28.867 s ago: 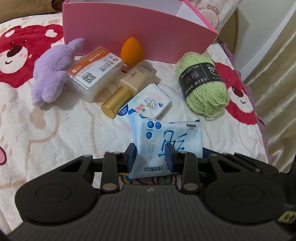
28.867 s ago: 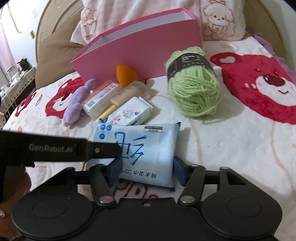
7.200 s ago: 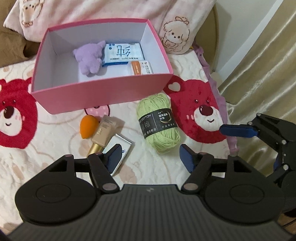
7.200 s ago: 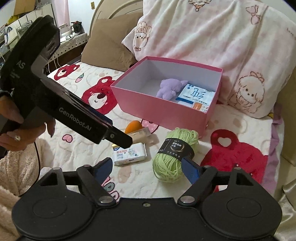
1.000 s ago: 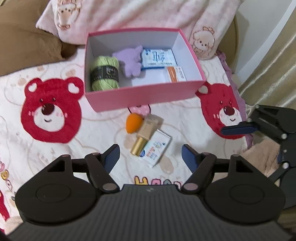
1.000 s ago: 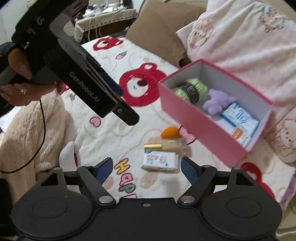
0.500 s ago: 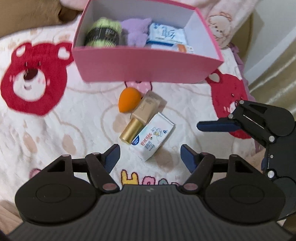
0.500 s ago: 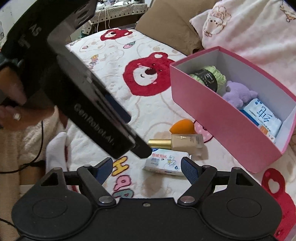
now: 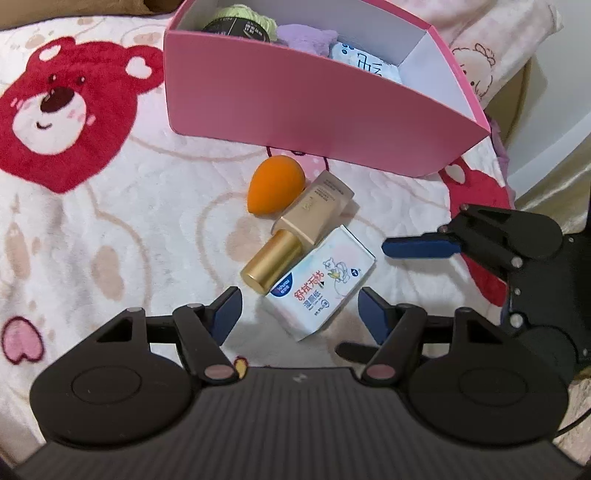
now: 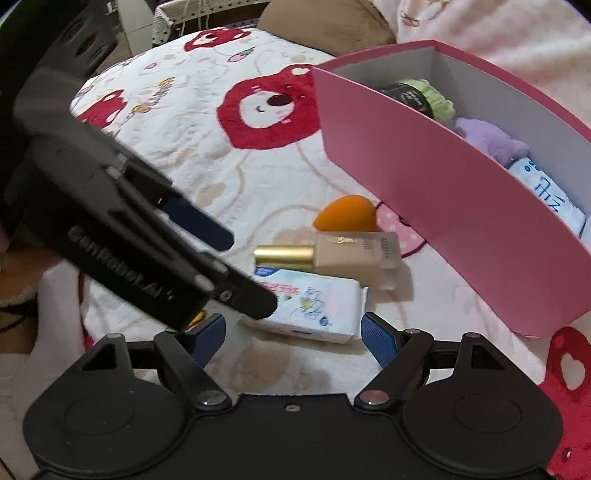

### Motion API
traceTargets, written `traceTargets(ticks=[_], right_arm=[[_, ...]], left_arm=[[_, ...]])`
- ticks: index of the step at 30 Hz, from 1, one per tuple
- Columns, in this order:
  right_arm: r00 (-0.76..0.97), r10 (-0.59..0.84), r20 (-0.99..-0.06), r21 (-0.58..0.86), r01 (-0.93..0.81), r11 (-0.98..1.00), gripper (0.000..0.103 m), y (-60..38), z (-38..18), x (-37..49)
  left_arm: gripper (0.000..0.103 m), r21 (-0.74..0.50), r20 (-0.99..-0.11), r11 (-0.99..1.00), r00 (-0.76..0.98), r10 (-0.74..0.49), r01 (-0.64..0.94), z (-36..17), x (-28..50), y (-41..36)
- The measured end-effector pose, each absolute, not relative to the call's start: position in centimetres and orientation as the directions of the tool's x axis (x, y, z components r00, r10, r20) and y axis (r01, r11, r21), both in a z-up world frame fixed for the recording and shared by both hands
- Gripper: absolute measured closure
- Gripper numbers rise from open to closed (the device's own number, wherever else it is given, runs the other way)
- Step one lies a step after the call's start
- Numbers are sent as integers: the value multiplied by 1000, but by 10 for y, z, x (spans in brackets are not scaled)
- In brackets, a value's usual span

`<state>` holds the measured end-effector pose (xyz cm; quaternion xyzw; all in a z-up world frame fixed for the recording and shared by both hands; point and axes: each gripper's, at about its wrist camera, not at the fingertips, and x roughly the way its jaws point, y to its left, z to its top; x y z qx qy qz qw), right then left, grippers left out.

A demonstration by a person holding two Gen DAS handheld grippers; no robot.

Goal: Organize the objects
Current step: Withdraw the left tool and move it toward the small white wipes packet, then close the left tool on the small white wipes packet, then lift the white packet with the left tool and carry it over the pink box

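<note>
1. Since the earliest frames: yarn (image 9: 240, 20), purple plush toy (image 9: 306, 37) and blue wipes pack (image 9: 365, 61) gone from the blanket into the pink box (image 9: 295, 107); both tools lower and closer to the leftover items than a second ago.
2. Left tool (image 9: 299, 314): jaws apart and closing, blue pads either side of the small wipes packet (image 9: 321, 284), not pressing on it. Nothing gripped.
3. Right tool (image 10: 293, 334): jaws wide apart, empty; small wipes packet (image 10: 310, 306) just ahead of the pads, no contact seen.
4. Right tool seen from left wrist view at right edge (image 9: 421, 247), one blue finger pointing toward the packet, just beside it.
5. Left tool seen from right wrist view (image 10: 221, 266) crossing the frame from upper left, covering the packet's left end.
6. On the bear-print blanket (image 9: 92, 221) in front of the box: orange sponge (image 9: 275, 190), foundation bottle (image 9: 295, 229) with gold cap, small wipes packet.
7. Bottle lying flat, touching the sponge on one side; cap end beside the packet's edge, contact there cannot be told.
8. Box contents in left wrist view, left to right: yarn, plush toy, wipes pack. Rest of box floor hidden behind the near wall.
9. Pink pillow (image 9: 495, 40) behind the box.
</note>
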<state>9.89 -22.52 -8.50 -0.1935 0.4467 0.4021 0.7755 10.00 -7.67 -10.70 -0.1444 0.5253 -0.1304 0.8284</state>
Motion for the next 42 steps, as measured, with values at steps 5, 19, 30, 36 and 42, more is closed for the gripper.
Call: traceTargets(ticks=[5, 19, 30, 36, 42], right_arm=[[273, 444, -853, 80, -773, 629, 19, -230, -95, 110], [200, 513, -835, 204, -752, 626, 28, -235, -100, 121], [161, 480, -863, 236, -712, 662, 42, -239, -112, 131], [163, 481, -861, 235, -712, 662, 40, -237, -113, 131], [170, 462, -870, 225, -698, 680, 28, -231, -104, 122]], left_arm=[[39, -422, -824, 906, 408, -394, 24, -122, 102, -77], [55, -562, -764, 823, 436, -476, -85, -146, 104, -61], [64, -490, -807, 864, 433, -402, -112, -142, 96, -66], [71, -538, -792, 824, 441, -423, -175, -147, 94, -62], [72, -504, -788, 856, 466, -402, -114, -132, 84, -71]])
